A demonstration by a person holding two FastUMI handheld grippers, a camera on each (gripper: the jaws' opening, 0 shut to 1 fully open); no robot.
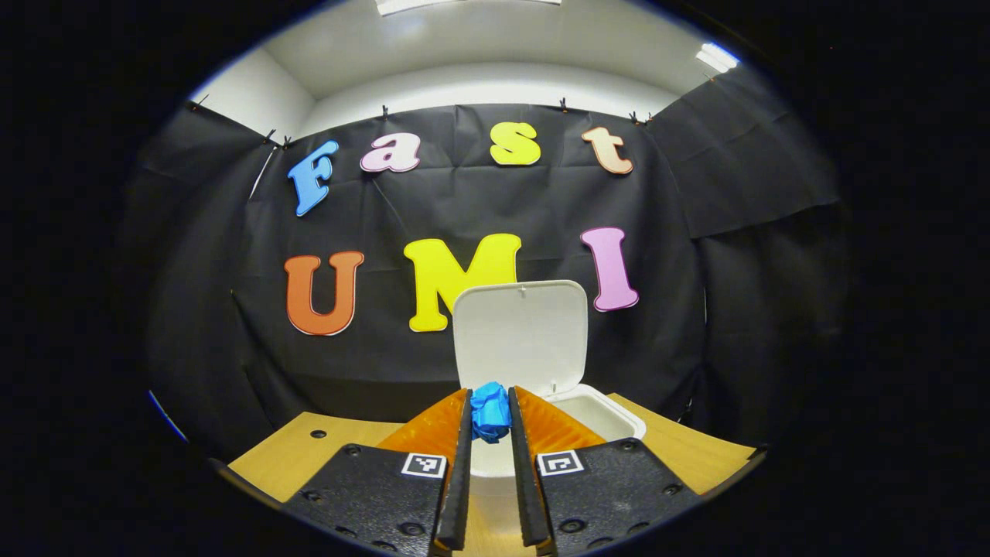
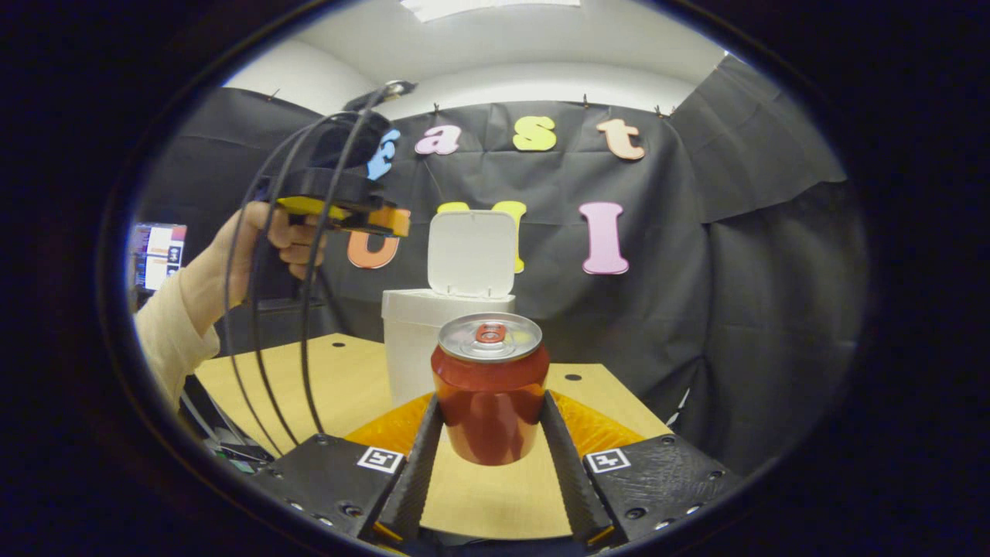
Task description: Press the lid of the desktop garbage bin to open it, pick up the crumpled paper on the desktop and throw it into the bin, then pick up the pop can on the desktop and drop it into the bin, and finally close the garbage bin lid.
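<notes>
In the left gripper view my left gripper is shut on a blue crumpled paper, held above the near rim of the white bin. The bin's lid stands upright and open behind it. In the right gripper view a red pop can with a silver top stands upright between the fingers of my right gripper, which press on both its sides. Behind the can is the bin with its lid raised. The left gripper, held by a hand, hovers above and left of the bin.
The wooden table carries the bin near its back edge, with black cloth walls close behind. Black cables hang from the left gripper across the table's left side. A lit screen shows at the far left.
</notes>
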